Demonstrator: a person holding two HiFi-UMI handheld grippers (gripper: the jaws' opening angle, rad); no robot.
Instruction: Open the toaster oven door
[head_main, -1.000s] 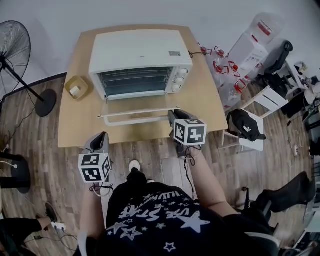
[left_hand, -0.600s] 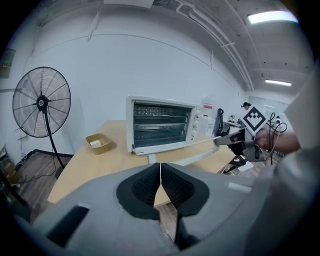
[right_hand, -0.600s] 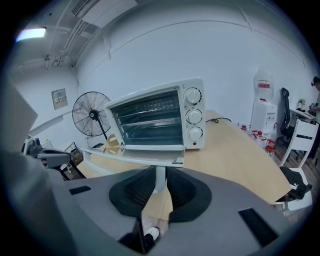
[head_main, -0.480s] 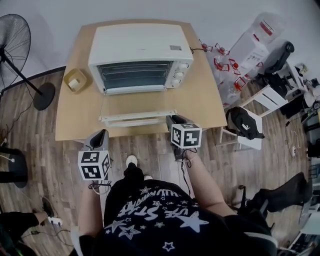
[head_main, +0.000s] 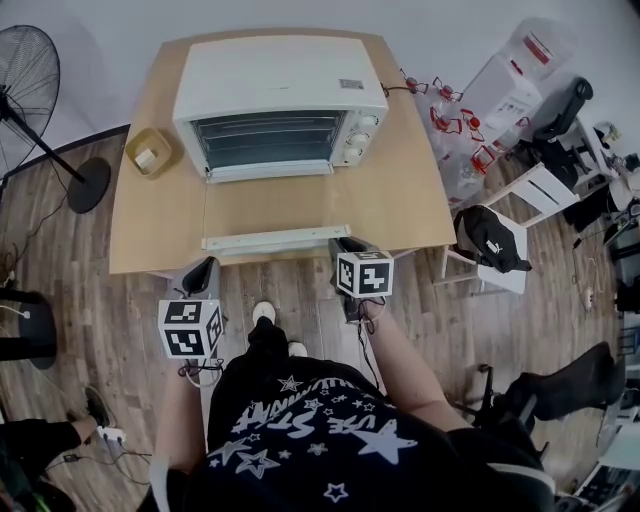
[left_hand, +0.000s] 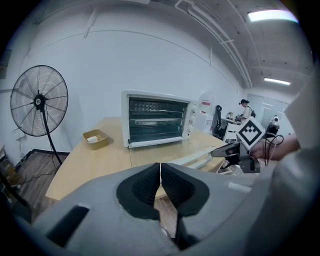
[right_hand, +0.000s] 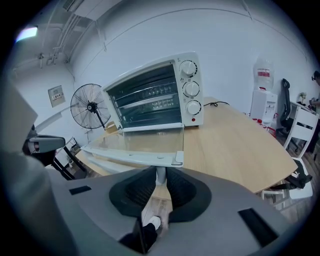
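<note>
The white toaster oven (head_main: 280, 100) stands at the back of the wooden table (head_main: 410, 200). Its glass door (head_main: 270, 208) hangs open, lying almost flat toward me, with the white handle bar (head_main: 275, 240) near the table's front edge. My right gripper (head_main: 340, 246) sits at the bar's right end; its jaws are closing on the handle's white post (right_hand: 160, 175), which stands between the pads. In the right gripper view the oven (right_hand: 155, 95) is straight ahead. My left gripper (head_main: 205, 272) is shut on nothing and stays off the table's front left edge, facing the oven (left_hand: 157, 120).
A small brown tray (head_main: 148, 155) with a white item sits on the table left of the oven. A standing fan (head_main: 30, 90) is on the floor at the left. A white chair with a black bag (head_main: 492, 252) and stacked bottles are at the right.
My right gripper has drawn back toward the table's front edge with the handle, and the door has swung down flatter. The left gripper has barely moved.
</note>
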